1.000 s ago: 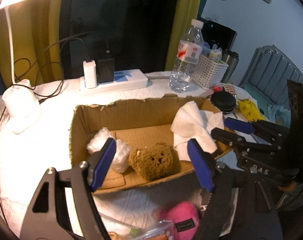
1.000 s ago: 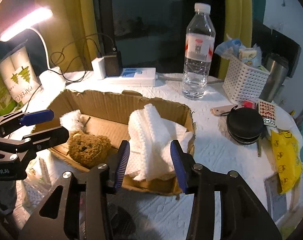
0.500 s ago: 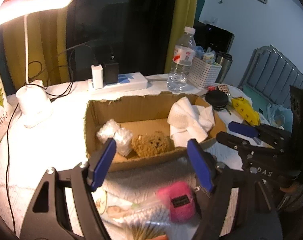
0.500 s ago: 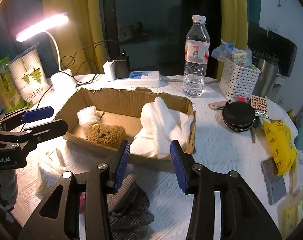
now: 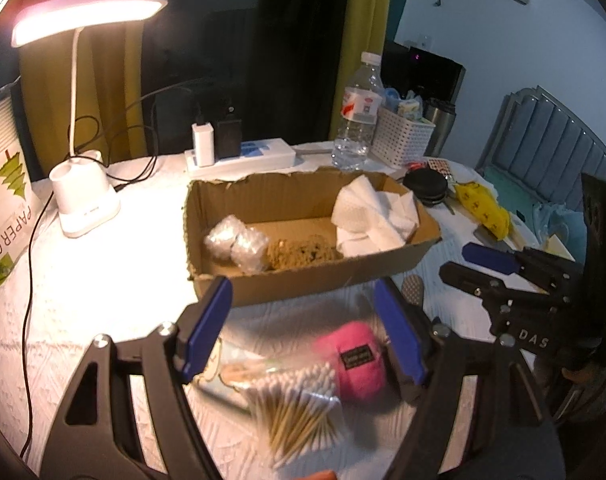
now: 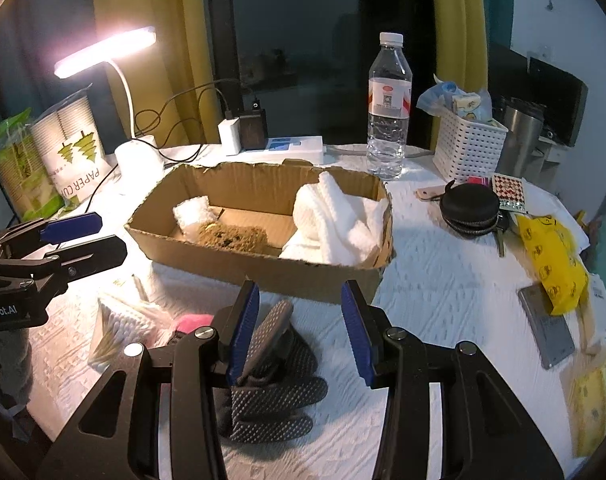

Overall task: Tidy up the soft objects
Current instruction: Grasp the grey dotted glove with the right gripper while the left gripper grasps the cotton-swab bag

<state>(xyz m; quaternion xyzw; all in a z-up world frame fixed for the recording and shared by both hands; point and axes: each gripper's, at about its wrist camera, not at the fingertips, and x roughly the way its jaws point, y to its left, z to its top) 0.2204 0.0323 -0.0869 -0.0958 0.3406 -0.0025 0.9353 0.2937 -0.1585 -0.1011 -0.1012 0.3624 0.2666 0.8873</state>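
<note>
Left gripper (image 5: pixel 303 328) hovering wide-open, empty, over pink plush (image 5: pixel 353 360); right gripper (image 6: pixel 301 330) gaping, empty, over dotted glove (image 6: pixel 271 396); advisable: straddling plush centrally, avoiding cotton swabs (image 5: pixel 299 404).

The brown plush toy (image 5: pixel 303 253) sits half hidden behind the cardboard box (image 5: pixel 303 286) wall, its face blurred.

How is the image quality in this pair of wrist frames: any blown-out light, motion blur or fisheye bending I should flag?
Left wrist view: the lit white desk lamp blows out the white tablecloth beneath it; the pink plush toy and bundle of cotton swabs are smeared. Right wrist view: exposure is more even, the brown cardboard box reads fairly clearly, though the yellow plastic bag is soft. Both show curved edges and dark fisheye corners.
</note>
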